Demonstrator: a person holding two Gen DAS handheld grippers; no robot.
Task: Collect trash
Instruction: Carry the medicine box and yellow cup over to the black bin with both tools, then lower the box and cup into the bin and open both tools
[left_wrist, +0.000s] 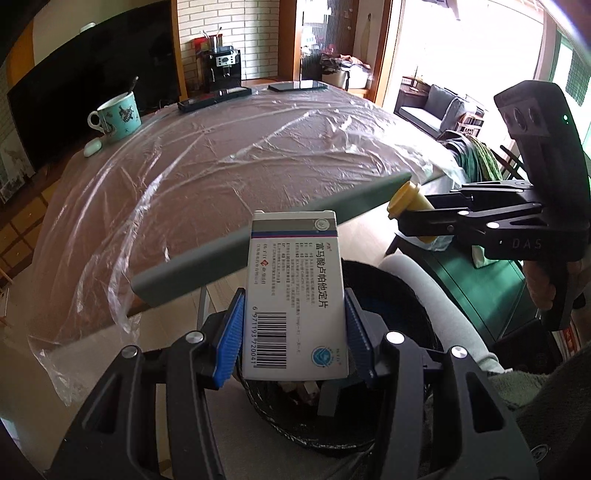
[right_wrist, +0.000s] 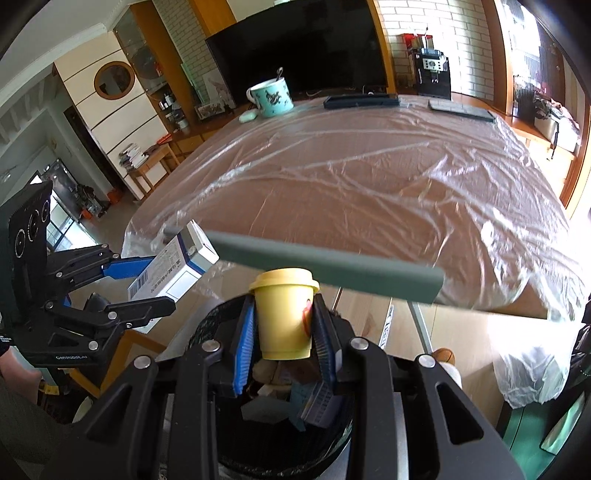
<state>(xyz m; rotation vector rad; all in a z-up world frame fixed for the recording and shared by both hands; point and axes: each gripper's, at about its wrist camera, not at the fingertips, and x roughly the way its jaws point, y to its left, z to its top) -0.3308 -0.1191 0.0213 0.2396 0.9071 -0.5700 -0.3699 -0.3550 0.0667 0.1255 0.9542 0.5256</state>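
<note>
My left gripper (left_wrist: 294, 325) is shut on a white medicine box (left_wrist: 295, 295) with a barcode, its blue pads pressing both long sides. Beneath it lies a black mesh trash bin (left_wrist: 399, 291) with scraps inside. My right gripper (right_wrist: 284, 328) is shut on a small yellow lidded cup (right_wrist: 284, 317), held upright over the same black bin (right_wrist: 284, 435), which holds several pieces of trash. In the left wrist view the right gripper (left_wrist: 402, 218) comes in from the right with the yellow cup (left_wrist: 406, 201). The right wrist view shows the left gripper (right_wrist: 147, 284) with the box (right_wrist: 173, 269) at the left.
A table (left_wrist: 229, 155) under clear plastic sheeting fills the middle. At its far side stand a teal mug (left_wrist: 116, 116), a small white case (left_wrist: 92, 147) and dark remotes (left_wrist: 214, 98). A grey chair back bar (right_wrist: 325, 266) crosses just before the grippers. A plastic bag (right_wrist: 532, 373) hangs at right.
</note>
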